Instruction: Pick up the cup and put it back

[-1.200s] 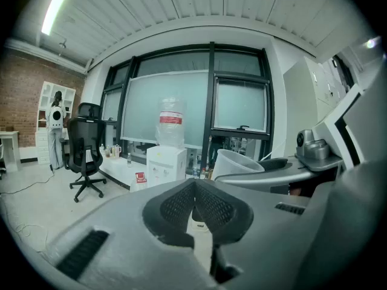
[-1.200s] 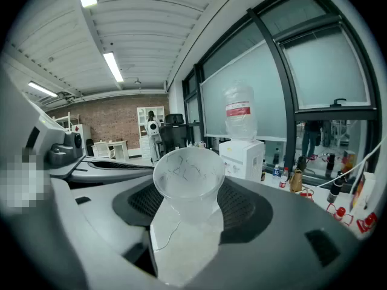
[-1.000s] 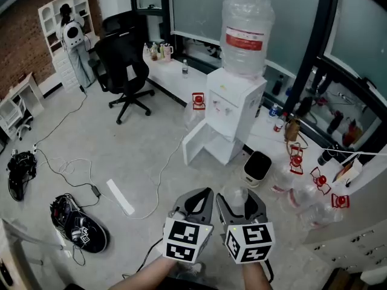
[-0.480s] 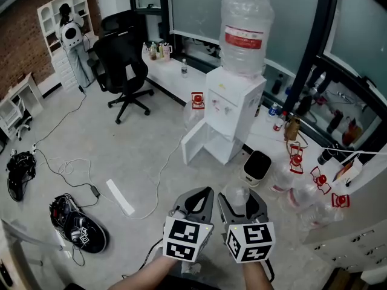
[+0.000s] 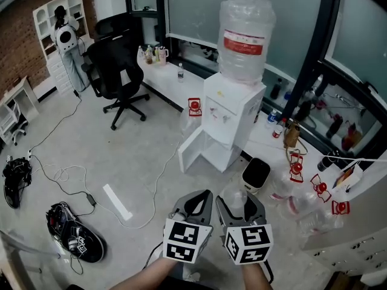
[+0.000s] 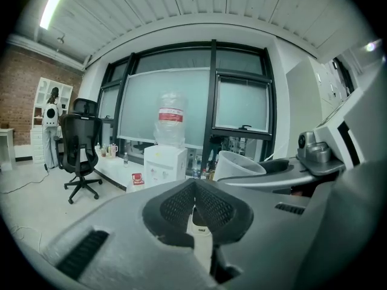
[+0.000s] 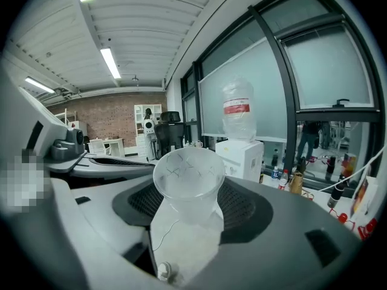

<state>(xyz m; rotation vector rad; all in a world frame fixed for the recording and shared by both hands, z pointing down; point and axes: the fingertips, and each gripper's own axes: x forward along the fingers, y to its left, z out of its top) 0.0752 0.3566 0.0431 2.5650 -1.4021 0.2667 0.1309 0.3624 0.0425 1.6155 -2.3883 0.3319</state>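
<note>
Out on the open floor, short of the water dispenser point(image 5: 231, 110). My right gripper point(image 7: 190, 207) has its jaws pinched on the lower wall of the clear plastic cup point(image 7: 192, 177), which is upright with its mouth up. I judge the grip is low so the rim is free for setting down. The cup looks empty, no liquid seen. My left gripper point(image 6: 195, 205) is pressed fully together with nothing in it, just beside the right, idle. The big bottle point(image 5: 245, 38) sits inverted on the dispenser; I cannot tell its water level. The lower cabinet door point(image 5: 195, 153) hangs open.
</note>
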